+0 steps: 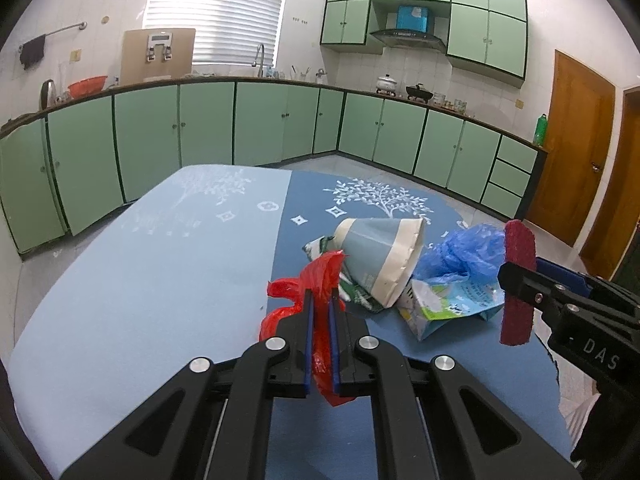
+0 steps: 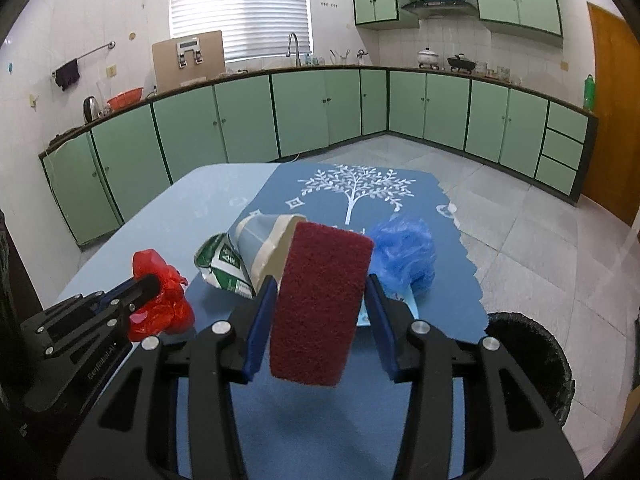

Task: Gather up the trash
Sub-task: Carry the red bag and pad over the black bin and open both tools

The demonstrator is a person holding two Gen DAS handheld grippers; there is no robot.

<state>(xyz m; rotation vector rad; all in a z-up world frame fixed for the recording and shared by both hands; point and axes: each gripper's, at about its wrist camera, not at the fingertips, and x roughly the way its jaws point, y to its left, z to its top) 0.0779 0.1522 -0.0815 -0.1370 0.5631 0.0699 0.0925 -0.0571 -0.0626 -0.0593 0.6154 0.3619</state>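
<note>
We see the left tool (image 1: 320,304) closed on a red plastic bag (image 1: 320,276) at the near left edge of the trash pile on the tabletop (image 1: 140,280), and the right tool (image 2: 320,292) clamped on a dark red scrubbing pad (image 2: 320,304) held upright above the blue mat (image 2: 440,280). Behind the 2 tools we note a paper cup (image 1: 384,256) on its side, touching a green-and-white wrapper (image 2: 224,264), with a blue plastic bag (image 2: 404,256) just beside it. A black bin (image 2: 532,364) stands on the floor to the right of the tabletop.
</note>
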